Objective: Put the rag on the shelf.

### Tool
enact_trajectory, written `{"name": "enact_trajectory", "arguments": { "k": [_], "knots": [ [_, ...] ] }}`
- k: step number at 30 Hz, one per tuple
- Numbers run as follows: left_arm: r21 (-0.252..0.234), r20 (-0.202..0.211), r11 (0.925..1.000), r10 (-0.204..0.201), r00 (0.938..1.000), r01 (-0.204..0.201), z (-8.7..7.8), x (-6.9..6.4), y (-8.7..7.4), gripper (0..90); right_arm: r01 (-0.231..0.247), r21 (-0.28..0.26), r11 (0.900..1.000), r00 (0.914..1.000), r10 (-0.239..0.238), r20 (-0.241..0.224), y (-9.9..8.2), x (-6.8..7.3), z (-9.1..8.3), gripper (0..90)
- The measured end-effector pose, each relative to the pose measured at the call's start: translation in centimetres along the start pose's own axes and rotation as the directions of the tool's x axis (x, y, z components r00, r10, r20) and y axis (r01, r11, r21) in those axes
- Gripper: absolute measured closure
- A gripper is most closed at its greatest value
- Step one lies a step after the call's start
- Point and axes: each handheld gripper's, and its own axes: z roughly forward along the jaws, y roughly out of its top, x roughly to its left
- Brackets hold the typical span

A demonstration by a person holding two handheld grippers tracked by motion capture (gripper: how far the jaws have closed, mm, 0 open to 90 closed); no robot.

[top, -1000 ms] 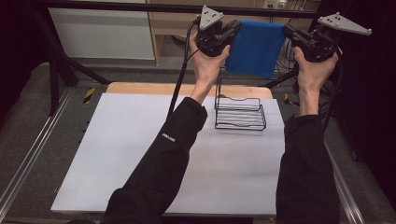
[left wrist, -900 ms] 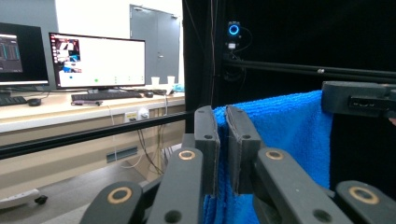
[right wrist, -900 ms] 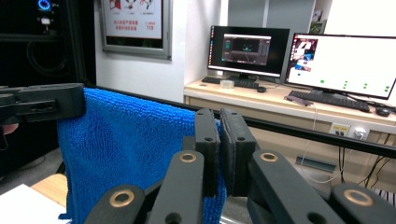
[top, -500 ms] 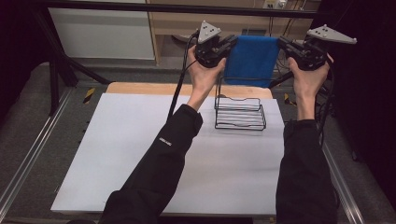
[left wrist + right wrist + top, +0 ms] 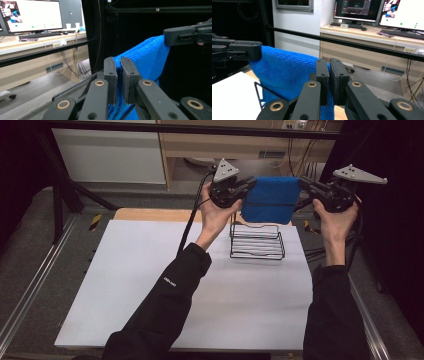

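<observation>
White tabletop [image 5: 150, 285] fills the middle and lower part of the high view, set between grey floor strips with metal rails at the frame's left and right edges; a wooden desk and a pale cabinet cross the top. Two black sleeves rise from the bottom edge toward the upper centre and upper right. Between the raised hands, in the upper centre of that view, a blue towel [image 5: 271, 199] hangs stretched, well above the table. Just under it, right of centre, a black wire rack [image 5: 257, 241] stands on the white surface, and the towel's lower edge hangs just over the rack's back wire. The left gripper [image 5: 246, 186] pinches the towel's left top corner, its jaws pressed together on the cloth; in the left gripper view the blue pile [image 5: 147, 57] is squeezed between the two black pads. The right gripper [image 5: 305, 185] clamps the opposite corner the same way, with cloth [image 5: 287, 72] caught between its closed pads in the right gripper view
</observation>
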Motion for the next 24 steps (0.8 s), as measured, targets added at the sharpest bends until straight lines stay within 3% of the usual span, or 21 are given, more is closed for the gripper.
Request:
{"name": "enact_trajectory", "arguments": {
  "k": [9, 24],
  "knots": [
    [0.078, 0.022, 0.9965, 0.029, 0.9993, -0.030, -1.0, -0.9, -0.4, 82.1, -0.013, 0.024, 0.9996, 0.9995, 0.013, -0.029, -1.3, 0.3, -0.6, 85.8],
    [0.201, 0.061, 0.9792, 0.017, 0.9980, -0.029, -1.4, -1.8, -3.1, 78.8, -0.019, 0.108, 0.9939, 0.9972, 0.027, -0.070, -4.1, 0.8, -1.5, 84.2]
  ]
}}
